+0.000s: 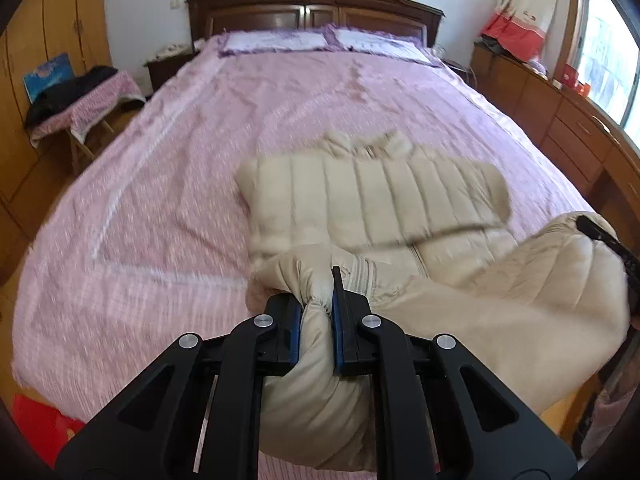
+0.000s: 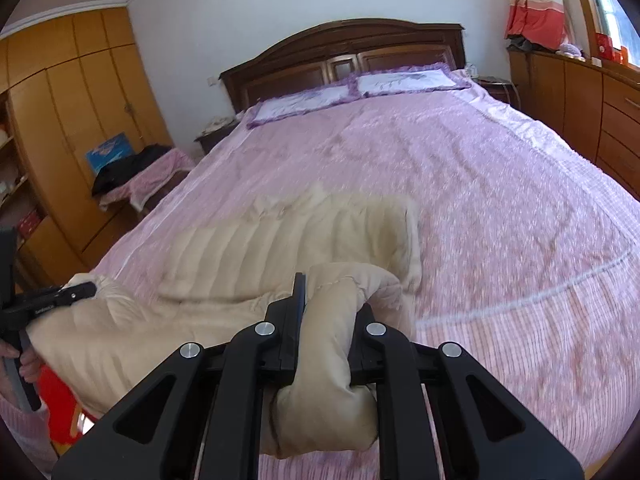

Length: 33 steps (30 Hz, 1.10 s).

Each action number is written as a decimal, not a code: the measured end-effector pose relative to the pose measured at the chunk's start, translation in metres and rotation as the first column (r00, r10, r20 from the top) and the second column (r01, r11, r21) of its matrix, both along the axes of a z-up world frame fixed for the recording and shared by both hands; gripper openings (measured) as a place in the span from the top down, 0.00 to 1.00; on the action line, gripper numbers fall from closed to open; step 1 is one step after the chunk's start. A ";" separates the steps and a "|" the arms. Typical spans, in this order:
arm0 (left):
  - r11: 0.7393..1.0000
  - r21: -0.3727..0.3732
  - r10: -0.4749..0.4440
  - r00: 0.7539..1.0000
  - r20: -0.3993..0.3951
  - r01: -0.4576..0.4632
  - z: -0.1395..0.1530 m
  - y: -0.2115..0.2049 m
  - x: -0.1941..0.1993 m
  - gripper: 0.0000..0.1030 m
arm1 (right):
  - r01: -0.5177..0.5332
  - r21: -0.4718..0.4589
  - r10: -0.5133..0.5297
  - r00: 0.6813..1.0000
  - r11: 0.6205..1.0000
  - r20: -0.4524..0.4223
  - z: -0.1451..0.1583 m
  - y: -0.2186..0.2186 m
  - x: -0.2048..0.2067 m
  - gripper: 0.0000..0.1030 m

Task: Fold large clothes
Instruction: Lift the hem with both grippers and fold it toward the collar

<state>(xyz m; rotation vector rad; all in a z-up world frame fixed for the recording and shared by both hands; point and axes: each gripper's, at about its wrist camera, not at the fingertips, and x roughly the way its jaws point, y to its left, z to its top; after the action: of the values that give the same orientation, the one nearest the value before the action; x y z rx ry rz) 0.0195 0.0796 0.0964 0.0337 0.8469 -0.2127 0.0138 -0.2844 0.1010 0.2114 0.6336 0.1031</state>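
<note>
In the left wrist view, the left gripper [image 1: 318, 312] is seen clamped on a bunched fold of the beige padded jacket [image 1: 372, 200], the blue pads pressed into the fabric from both sides. The gripped hem is held up near the foot of the pink bedspread [image 1: 160, 184], while the collar end of the jacket lies flat farther up the bed, towards the headboard [image 1: 316, 4]. The long axis of the garment is thus laid out straight ahead of the gripper, from hem to collar. At the right edge the tip of the right gripper [image 1: 600, 236] can be made out, buried in the same raised edge; the lifted hem is stretched across between the two

In the right wrist view, the right gripper [image 2: 328, 312] is shown closed on another thick roll of the jacket [image 2: 280, 240], which bulges between the jaws. The left gripper [image 2: 80, 292] is visible at the left edge, held in a hand [image 2: 28, 364], pinching the opposite corner. The quilted body is spread ahead and slightly to the left, collar pointing at the pillows [image 2: 360, 88]. Both grippers are judged about equally near the hem, so the fold would be carried forward along that axis, hem over collar
</note>
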 end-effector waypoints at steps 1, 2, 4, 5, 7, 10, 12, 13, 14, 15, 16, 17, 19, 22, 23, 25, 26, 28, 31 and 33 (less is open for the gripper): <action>1.000 0.003 0.010 1.000 0.008 -0.010 0.000 0.000 0.012 0.88 | 0.015 -0.008 -0.015 1.000 1.000 0.001 -0.002 0.000 0.009 0.87; 1.000 0.006 0.018 1.000 0.014 -0.018 0.000 -0.001 0.022 0.88 | 0.028 -0.015 -0.028 1.000 0.999 0.000 -0.005 -0.001 0.015 0.87; 0.999 0.020 0.030 0.999 0.028 -0.031 -0.003 -0.003 0.037 0.88 | 0.047 -0.030 -0.047 0.999 0.998 -0.004 -0.011 0.000 0.028 0.87; 0.998 0.036 0.044 0.999 0.028 -0.045 -0.009 -0.006 0.050 0.88 | 0.058 -0.038 -0.059 0.998 0.998 -0.008 -0.016 0.000 0.036 0.87; 0.997 0.047 0.058 0.998 0.021 -0.059 -0.019 -0.009 0.066 0.88 | 0.075 -0.052 -0.077 0.997 0.996 -0.029 -0.029 -0.001 0.055 0.86; 0.994 0.065 0.087 0.996 0.006 -0.087 -0.043 -0.013 0.094 0.88 | 0.090 -0.058 -0.094 0.993 0.994 -0.070 -0.051 -0.003 0.074 0.86; 0.991 0.069 0.113 0.994 -0.002 -0.112 -0.057 -0.014 0.106 0.88 | 0.097 -0.074 -0.104 0.990 0.993 -0.097 -0.067 -0.002 0.083 0.85; 0.990 0.069 0.123 0.992 -0.012 -0.122 -0.063 -0.016 0.109 0.88 | 0.101 -0.081 -0.110 0.988 0.992 -0.112 -0.076 -0.002 0.088 0.84; 0.989 0.067 0.135 0.990 -0.028 -0.133 -0.073 -0.017 0.115 0.87 | 0.103 -0.092 -0.114 0.986 0.990 -0.121 -0.083 -0.002 0.091 0.84; 0.987 0.072 0.144 0.989 -0.043 -0.141 -0.082 -0.019 0.120 0.87 | 0.103 -0.099 -0.115 0.985 0.990 -0.125 -0.089 -0.001 0.093 0.81; 0.986 0.086 0.148 0.988 -0.048 -0.144 -0.089 -0.021 0.124 0.87 | 0.104 -0.104 -0.117 0.985 0.989 -0.128 -0.095 0.000 0.095 0.78; 0.985 0.102 0.148 0.988 -0.046 -0.142 -0.095 -0.023 0.126 0.87 | 0.105 -0.106 -0.118 0.984 0.989 -0.130 -0.098 0.001 0.097 0.77; 0.981 0.144 0.140 0.989 -0.041 -0.132 -0.102 -0.029 0.128 0.87 | 0.101 -0.117 -0.115 0.985 0.988 -0.127 -0.106 0.003 0.098 0.74; 0.977 0.169 0.137 0.989 -0.051 -0.127 -0.110 -0.034 0.135 0.87 | 0.100 -0.121 -0.116 0.985 0.988 -0.127 -0.114 0.005 0.099 0.72; 0.977 0.168 0.140 0.989 -0.055 -0.129 -0.113 -0.035 0.136 0.87 | 0.101 -0.115 -0.116 0.985 0.988 -0.129 -0.114 0.006 0.099 0.70; 0.977 0.167 0.139 0.989 -0.052 -0.129 -0.113 -0.035 0.134 0.87 | 0.095 -0.100 -0.108 0.985 0.990 -0.136 -0.110 0.005 0.097 0.67; 0.977 0.171 0.134 0.990 -0.046 -0.124 -0.111 -0.035 0.133 0.86 | 0.084 -0.092 -0.096 0.986 0.992 -0.138 -0.107 0.004 0.096 0.65; 0.981 0.164 0.110 0.993 -0.035 -0.103 -0.102 -0.033 0.125 0.84 | 0.068 -0.075 -0.078 0.988 0.995 -0.131 -0.097 -0.001 0.091 0.56; 0.990 0.105 0.095 0.995 -0.042 -0.090 -0.083 -0.020 0.116 0.73 | 0.065 -0.041 -0.069 0.991 0.997 -0.117 -0.082 -0.012 0.081 0.34; 0.995 0.055 0.090 0.995 -0.054 -0.087 -0.073 -0.011 0.112 0.61 | 0.053 -0.037 -0.056 0.994 0.998 -0.095 -0.072 -0.016 0.074 0.31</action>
<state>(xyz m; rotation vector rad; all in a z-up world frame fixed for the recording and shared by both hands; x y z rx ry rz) 0.1311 0.0682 0.0230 0.0397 0.9078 -0.1085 0.0873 -0.3002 0.0285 0.2015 0.7241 0.0293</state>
